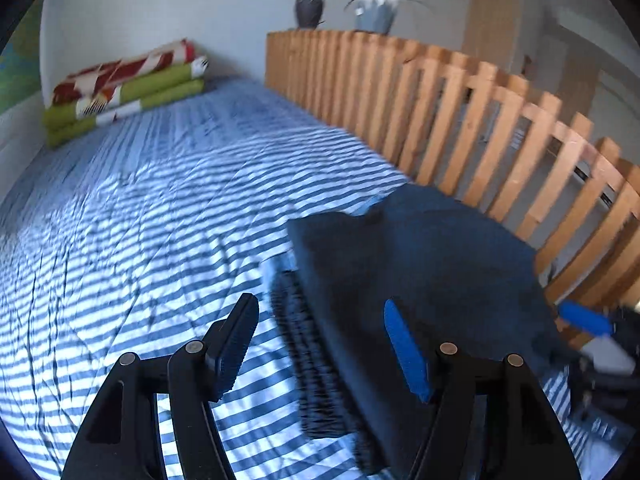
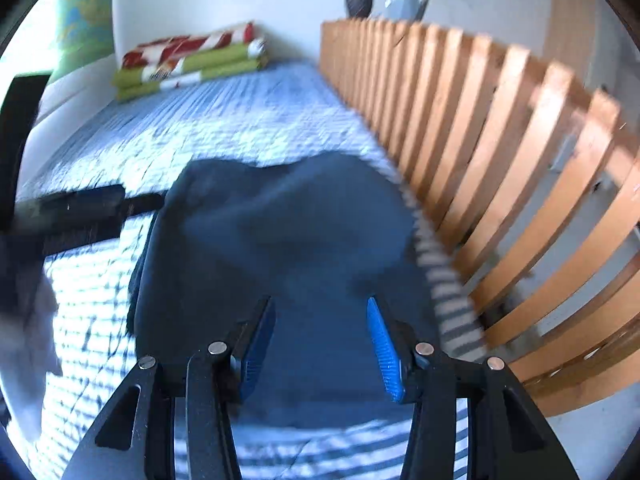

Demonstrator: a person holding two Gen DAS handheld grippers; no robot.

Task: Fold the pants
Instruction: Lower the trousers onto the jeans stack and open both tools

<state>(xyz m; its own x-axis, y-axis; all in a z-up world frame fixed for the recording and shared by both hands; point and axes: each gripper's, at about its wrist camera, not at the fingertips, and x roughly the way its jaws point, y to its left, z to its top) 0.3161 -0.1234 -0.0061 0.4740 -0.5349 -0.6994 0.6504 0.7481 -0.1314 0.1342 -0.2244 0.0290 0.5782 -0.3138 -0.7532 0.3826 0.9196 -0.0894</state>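
Striped bed cover holds the dark pants folded small beside the wooden rail, and both the left gripper and right gripper hang spread and empty above them, probably because that fold is laid down.

Pants lie on bed, near its right edge, beside railing. Stack of folded bedding at far end, left. 2 pots on ledge behind railing. My left claw hangs over pants' left edge; right claw over pants.
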